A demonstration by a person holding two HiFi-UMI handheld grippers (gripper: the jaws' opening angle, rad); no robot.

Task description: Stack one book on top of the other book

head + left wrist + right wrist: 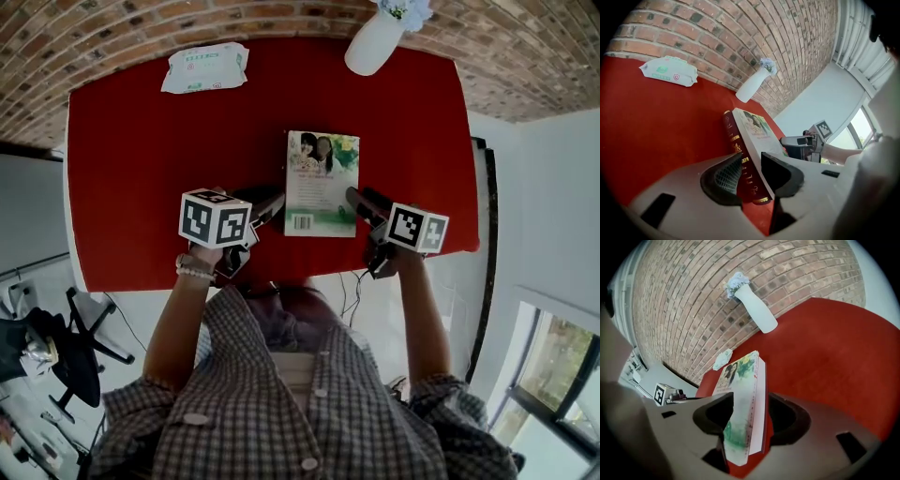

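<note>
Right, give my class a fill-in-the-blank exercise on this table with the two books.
1. The illustrated book lies on a second book whose spine is dark ____ with gold lettering.
2. The white vase stands before a wall built of ____.
3. In the head view, the wet wipes pack lies on the table to the ____ of the vase.
4. The left gripper and right gripper flank the stack, both with jaws ____.

Missing words: red; brick; left; open.

A stack of two books (pixel 322 183), white picture-cover paperback on dark red hardback, fills the middle front of the red tabletop (pixel 131 169). The left gripper (pixel 267 208) and the right gripper (pixel 361 202) close off its sides. Beyond them, broad red surface lies open on both sides. Far back, a white bottle-shaped vase (pixel 373 42) and a flat white wipes packet (pixel 204 67) stand by the brick wall (pixel 141 28).
</note>
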